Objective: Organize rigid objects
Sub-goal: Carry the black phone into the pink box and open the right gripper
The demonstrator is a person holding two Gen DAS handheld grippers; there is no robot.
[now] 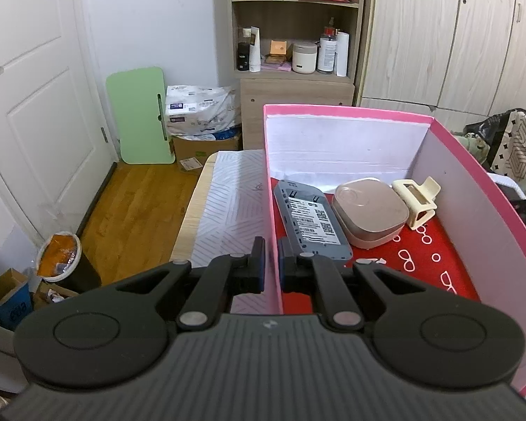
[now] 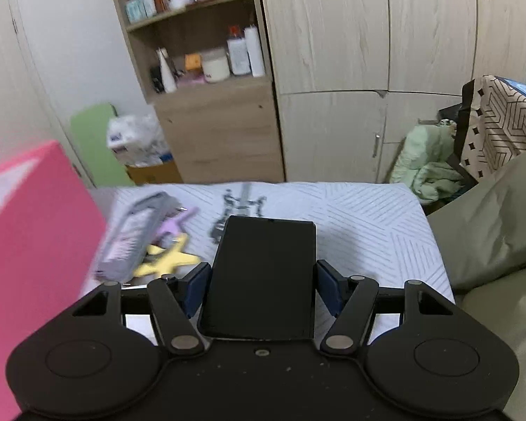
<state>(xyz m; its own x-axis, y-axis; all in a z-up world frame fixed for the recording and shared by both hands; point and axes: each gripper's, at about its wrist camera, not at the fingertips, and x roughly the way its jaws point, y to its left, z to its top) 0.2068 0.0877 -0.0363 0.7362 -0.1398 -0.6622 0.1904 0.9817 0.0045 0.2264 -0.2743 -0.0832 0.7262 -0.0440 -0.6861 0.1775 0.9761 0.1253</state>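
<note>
My left gripper [image 1: 270, 258] is shut on the left wall of the pink box [image 1: 347, 109], one finger inside and one outside. On the box's red floor lie a grey device [image 1: 310, 219] with a label, a rose-gold square case [image 1: 370, 215] and a cream hair claw [image 1: 419, 201]. My right gripper [image 2: 261, 280] holds a flat black slab [image 2: 263, 263], like a phone, by its long edges, both blue pads against it. It hovers over the striped white tabletop [image 2: 368, 224]. The pink box [image 2: 35, 245] shows blurred at the left.
Left of the slab on the tabletop lie a blurred grey device [image 2: 133, 238], a yellow star-shaped piece [image 2: 168, 259], a purple piece [image 2: 177, 224] and a small dark metal item [image 2: 238, 207]. An olive cushion [image 2: 491, 231] borders the right side. Shelves and wardrobes stand behind.
</note>
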